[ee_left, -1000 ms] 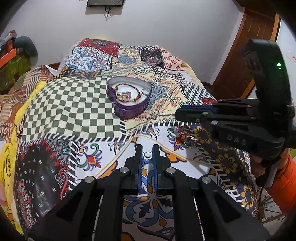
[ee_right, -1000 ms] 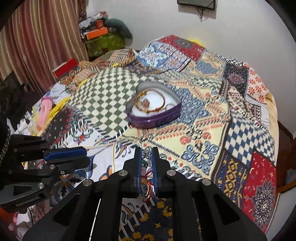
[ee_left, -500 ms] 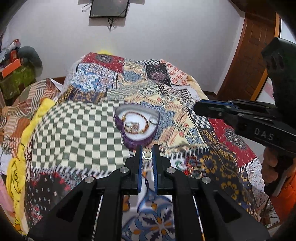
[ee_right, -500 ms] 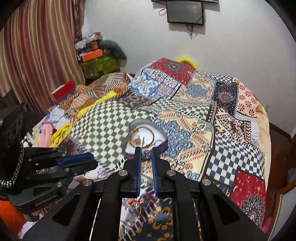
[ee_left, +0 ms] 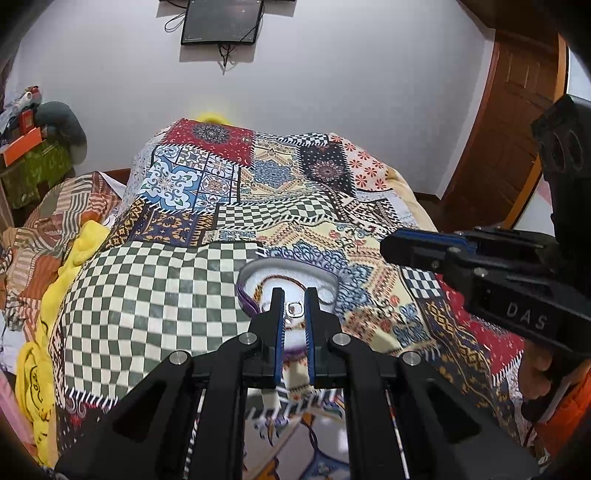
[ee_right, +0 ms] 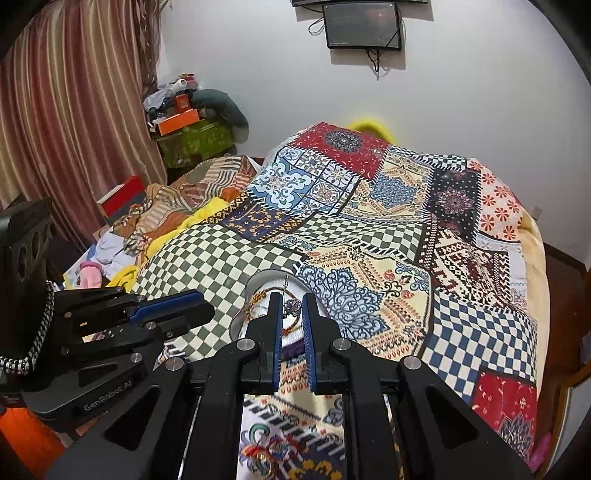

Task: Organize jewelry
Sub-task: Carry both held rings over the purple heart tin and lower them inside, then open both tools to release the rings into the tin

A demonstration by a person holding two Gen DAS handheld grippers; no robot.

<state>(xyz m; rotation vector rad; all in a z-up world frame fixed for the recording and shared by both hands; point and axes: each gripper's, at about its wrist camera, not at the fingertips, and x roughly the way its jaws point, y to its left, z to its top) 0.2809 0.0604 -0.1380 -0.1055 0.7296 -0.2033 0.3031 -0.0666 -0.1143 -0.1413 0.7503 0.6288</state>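
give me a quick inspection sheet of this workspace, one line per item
surface: bed under a patchwork quilt, rumpled at the left edge
job's things: heart tin open on the quilt, a gold bangle inside
clutter: clothes and a yellow cloth heaped at the bed's left side; orange box on a piled stand
grippers: left gripper shut on a small silver clasp; right gripper shut on a silver charm with a thin chain; both above the tin
cables: wires hang under the wall screen
surroundings: white wall, striped curtain, wooden door
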